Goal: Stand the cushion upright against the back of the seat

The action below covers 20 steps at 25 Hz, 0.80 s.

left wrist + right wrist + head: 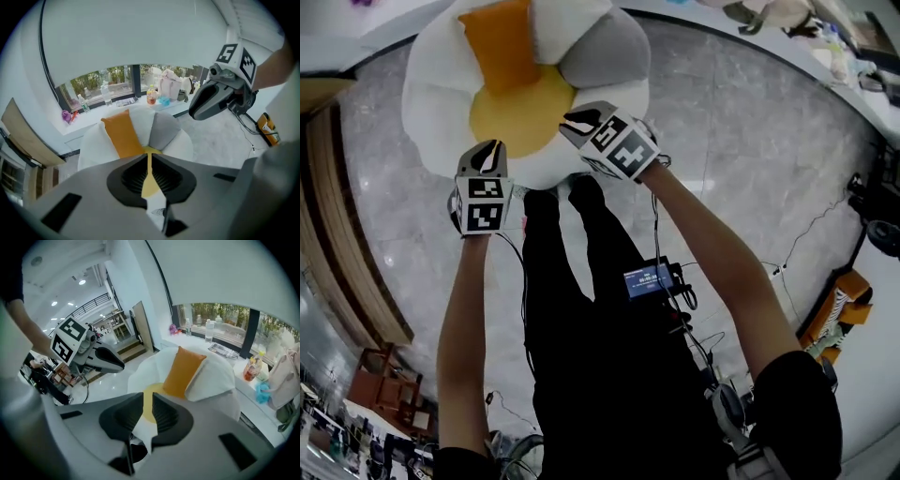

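The orange cushion (497,42) is seen propped upright against the back petals of the flower-shaped seat (431,84). The left gripper (149,159) and right gripper (147,400) are held over the seat's near edge. Their jaws are being closed on nothing, with only narrow gaps between them.

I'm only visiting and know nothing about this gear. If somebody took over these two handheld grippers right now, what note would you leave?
Left gripper: jaws closing, nothing between them.
Right gripper: likewise closing, empty.
Orange cushion stands upright against the back petals of the flower-shaped seat; both grippers are clear of it.
Done: the cushion looks placed.
Left: probably nothing, just check it doesn't slump.
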Available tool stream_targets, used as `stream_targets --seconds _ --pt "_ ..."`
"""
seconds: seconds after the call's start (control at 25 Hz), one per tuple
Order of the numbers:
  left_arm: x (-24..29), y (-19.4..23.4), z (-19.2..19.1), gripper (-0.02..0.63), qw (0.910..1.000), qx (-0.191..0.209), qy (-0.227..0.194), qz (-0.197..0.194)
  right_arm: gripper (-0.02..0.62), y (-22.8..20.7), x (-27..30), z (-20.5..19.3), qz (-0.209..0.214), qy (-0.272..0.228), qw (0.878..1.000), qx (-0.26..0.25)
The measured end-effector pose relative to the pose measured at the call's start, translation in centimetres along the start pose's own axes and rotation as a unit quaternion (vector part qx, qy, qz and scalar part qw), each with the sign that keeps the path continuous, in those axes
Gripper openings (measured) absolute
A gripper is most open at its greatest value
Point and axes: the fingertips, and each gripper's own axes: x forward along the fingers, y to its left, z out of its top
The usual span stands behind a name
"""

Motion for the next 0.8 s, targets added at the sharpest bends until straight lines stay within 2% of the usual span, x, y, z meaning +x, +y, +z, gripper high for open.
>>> stream_targets --seconds 0.28,0.4,0.52,0.8 --pt "-8.5 -3.8 2.7 0.014 0.9971 -0.056 -0.047 -0.021 0.019 6.7 -7.3 2.2 0.032 -0.024 0.999 -0.034" --pt "-10.2 -6.1 5.3 0.012 0.9917 -0.094 -0.077 -0.042 0.018 6.5 -10.8 3.5 0.041 -0.05 0.996 -0.054" --pt "-12.6 -7.5 7.1 0.012 0.9864 -0.114 -0.103 -0.058 0.017 6.8 -13.8 5.3 0.04 -0.082 0.993 -0.073" --pt "-19.6 -8.0 11.7 0.012 0.9714 -0.133 -0.183 -0.071 0.017 8.3 -21.1 9.6 0.028 -0.166 0.98 -0.101"
